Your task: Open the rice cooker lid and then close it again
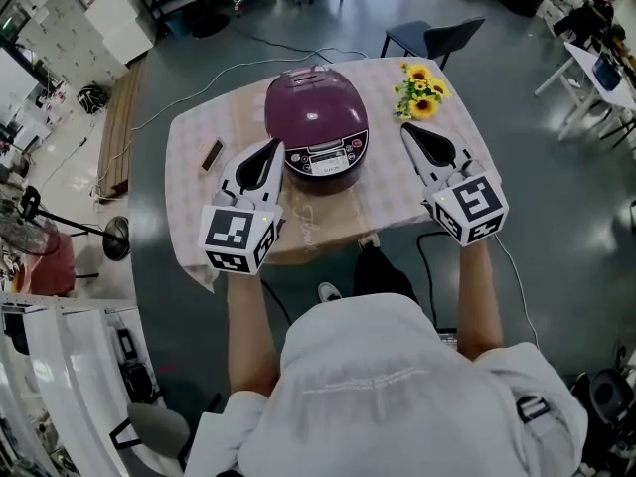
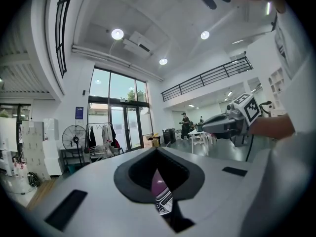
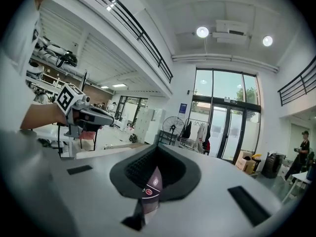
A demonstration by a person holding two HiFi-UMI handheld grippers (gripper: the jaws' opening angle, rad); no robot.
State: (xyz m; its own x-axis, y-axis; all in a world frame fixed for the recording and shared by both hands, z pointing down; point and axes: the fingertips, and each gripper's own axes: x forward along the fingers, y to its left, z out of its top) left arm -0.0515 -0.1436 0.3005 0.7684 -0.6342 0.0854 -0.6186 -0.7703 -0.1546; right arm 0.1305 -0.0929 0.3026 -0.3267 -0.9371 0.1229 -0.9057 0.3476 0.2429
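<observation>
Plum-coloured and rounded, the rice cooker (image 1: 316, 127) sits near the middle of the table (image 1: 388, 207), on a pale checked cloth (image 1: 194, 132). Its lid (image 1: 313, 102) is down, and its control panel (image 1: 328, 157) faces the person.

Just left of the cooker, the left gripper (image 1: 270, 147) hangs in the air with its tip near the front left of the cooker's body, though no view shows whether it touches. Its jaws are pressed together with nothing between them. In the left gripper view only a sliver of the cooker's purple shell and panel (image 2: 160, 194) shows through the slit beyond them.

To the right of the cooker, a little further off, the right gripper (image 1: 407, 129) is held clear of the shell. Its jaws are also drawn together and empty, and the right gripper view shows a strip of the cooker (image 3: 150, 186) past their tips.

Each gripper's camera catches the other gripper across the cooker: the right one (image 2: 207, 126) in the left gripper view and the left one (image 3: 109, 118) in the right gripper view.

Behind the cooker to its right stands a bunch of sunflowers (image 1: 420, 92). On the cloth to its left lies a small dark flat object (image 1: 212, 155). Beyond the table, behind and right of the cooker, is a dark chair (image 1: 434, 38).
</observation>
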